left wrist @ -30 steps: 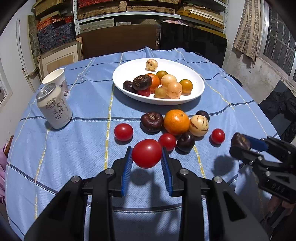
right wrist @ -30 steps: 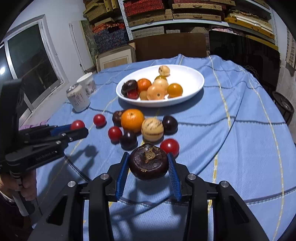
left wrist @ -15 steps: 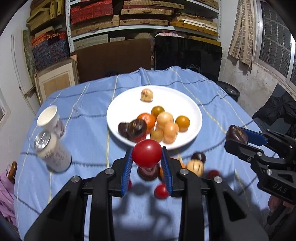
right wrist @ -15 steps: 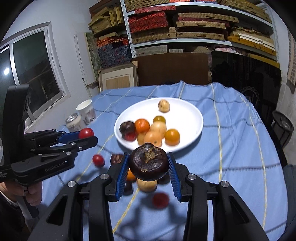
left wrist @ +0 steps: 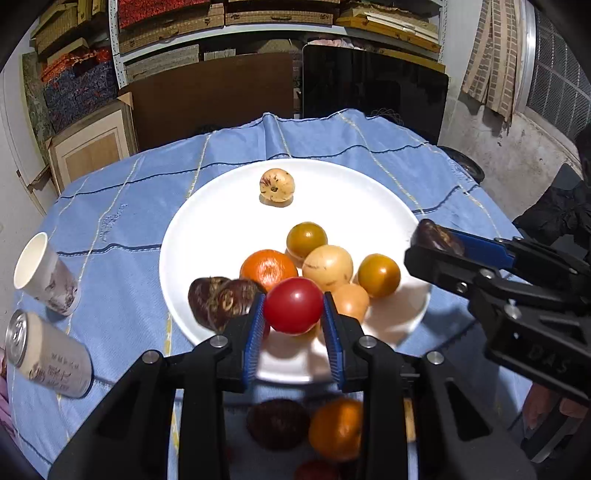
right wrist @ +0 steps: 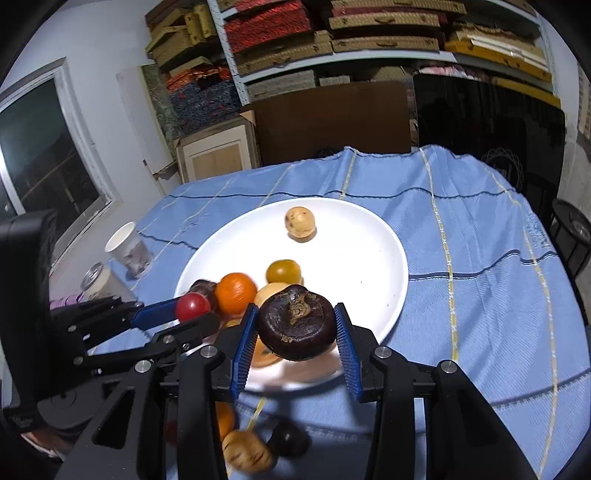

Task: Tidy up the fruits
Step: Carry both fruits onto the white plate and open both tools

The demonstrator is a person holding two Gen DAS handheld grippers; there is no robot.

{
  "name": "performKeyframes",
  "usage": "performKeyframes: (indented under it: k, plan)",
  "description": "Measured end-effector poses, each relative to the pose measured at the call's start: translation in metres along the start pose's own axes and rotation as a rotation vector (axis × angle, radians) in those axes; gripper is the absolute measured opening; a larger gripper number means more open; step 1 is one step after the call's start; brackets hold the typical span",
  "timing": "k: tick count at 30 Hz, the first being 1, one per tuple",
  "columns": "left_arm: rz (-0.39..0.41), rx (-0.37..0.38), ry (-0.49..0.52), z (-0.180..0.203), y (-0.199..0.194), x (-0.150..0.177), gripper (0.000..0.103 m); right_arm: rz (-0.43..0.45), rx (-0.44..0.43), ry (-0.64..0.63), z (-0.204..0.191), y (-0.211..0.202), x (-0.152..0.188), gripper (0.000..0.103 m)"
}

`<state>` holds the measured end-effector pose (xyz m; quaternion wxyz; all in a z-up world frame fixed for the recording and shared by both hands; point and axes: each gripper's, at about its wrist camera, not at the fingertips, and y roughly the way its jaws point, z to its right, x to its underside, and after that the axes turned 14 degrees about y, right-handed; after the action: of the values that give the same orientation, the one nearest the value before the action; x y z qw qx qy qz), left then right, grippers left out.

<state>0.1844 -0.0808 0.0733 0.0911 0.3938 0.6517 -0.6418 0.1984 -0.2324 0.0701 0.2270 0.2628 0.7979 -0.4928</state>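
Table: round, under a blue tablecloth (left wrist: 122, 206) with yellow and dark stripes.
Near edge: loose fruit, blurred, an orange (left wrist: 336, 428) beside a dark fruit (left wrist: 277, 424).
Middle: white plate (left wrist: 207, 236); fruit piled at its near side, one pale fruit (left wrist: 277, 185) alone toward its far rim.
Left edge: can (left wrist: 48, 356) nearer, paper cup (left wrist: 44, 273) just behind it.
Beyond the far edge: brown board, dark panel, shelves of stacked boxes (right wrist: 280, 26); window at left.
Open room: plate's far half bare; cloth right of the plate bare.
Left gripper (left wrist: 293, 321): jaws narrow, clamped on a red tomato (left wrist: 293, 304) above the plate's near rim.
Right gripper (right wrist: 297, 338): clamped on a dark wrinkled fruit (right wrist: 297, 325), above the plate's near rim.
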Motion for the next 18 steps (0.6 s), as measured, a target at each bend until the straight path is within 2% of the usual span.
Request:
performKeyframes:
  k: [9,15,18]
  plan:
    - [0.007,-0.013,-0.012,-0.013,0.03,-0.032,0.03,-0.021,0.012,0.058,0.011,0.04,-0.02,0.042]
    - [-0.03,0.004,-0.046,-0.025,0.058,-0.045,0.03,-0.019,0.021,0.075,0.016,0.052,-0.028,0.042]
    - [-0.003,-0.026,-0.012,-0.02,0.051,-0.048,0.037,-0.005,0.026,0.07,0.017,0.048,-0.027,0.042]
